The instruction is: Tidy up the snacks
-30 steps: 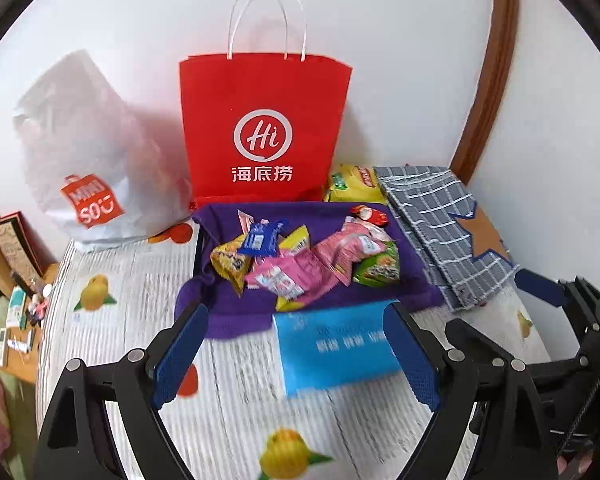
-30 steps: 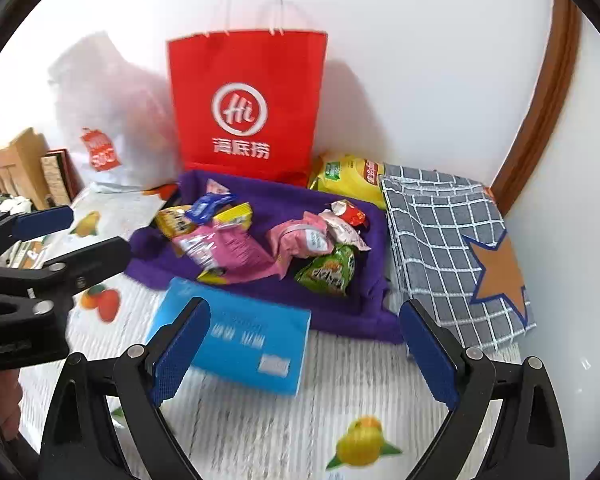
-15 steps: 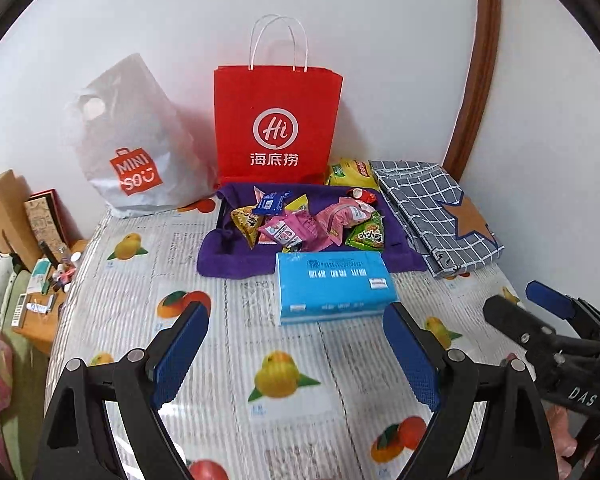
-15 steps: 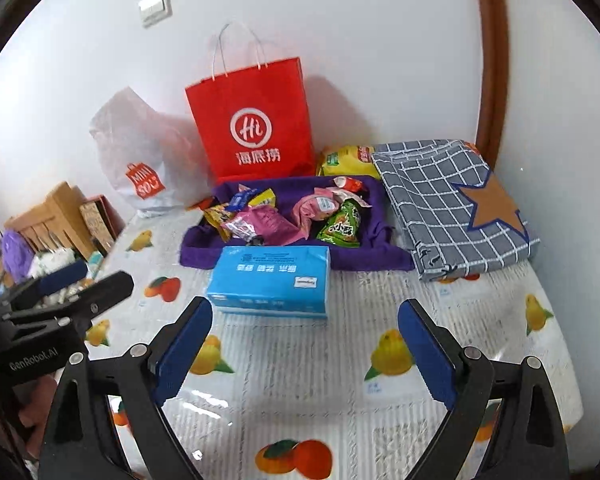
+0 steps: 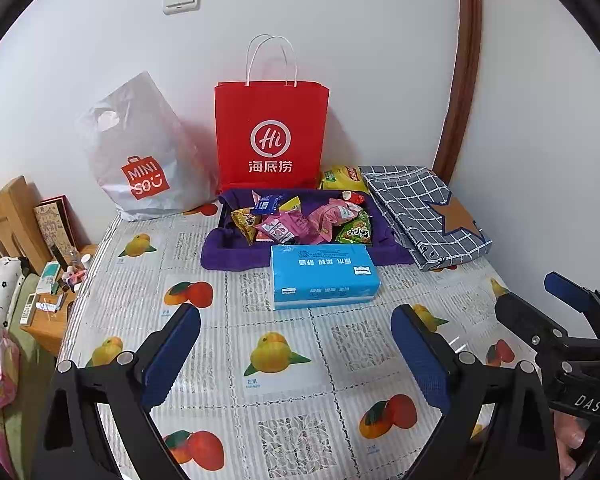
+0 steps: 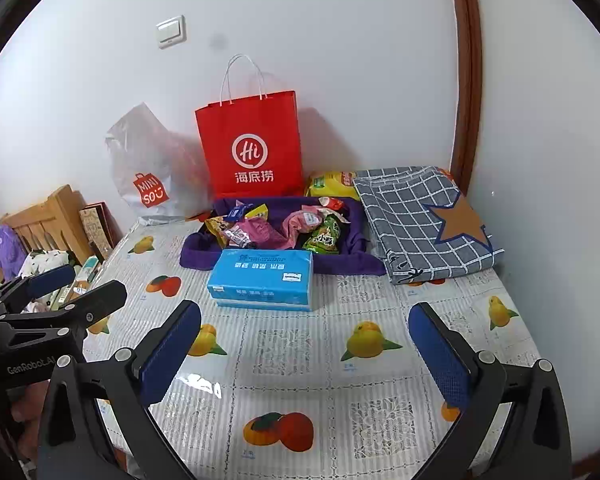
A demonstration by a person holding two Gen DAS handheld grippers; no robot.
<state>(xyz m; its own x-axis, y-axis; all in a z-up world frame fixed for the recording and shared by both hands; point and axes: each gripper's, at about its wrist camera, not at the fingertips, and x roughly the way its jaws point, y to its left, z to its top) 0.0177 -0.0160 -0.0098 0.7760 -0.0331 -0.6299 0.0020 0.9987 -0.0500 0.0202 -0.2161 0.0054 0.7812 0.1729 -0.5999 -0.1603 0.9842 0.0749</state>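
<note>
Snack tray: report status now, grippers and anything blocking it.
Left gripper and right gripper both empty, jaws opening. Snacks piled in purple tray. Blue tissue pack lies against tray's near edge.

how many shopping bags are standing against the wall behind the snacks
2: a red paper bag directly behind the purple tray, and a white plastic bag to its left. Nothing suggests a hidden third.
</note>
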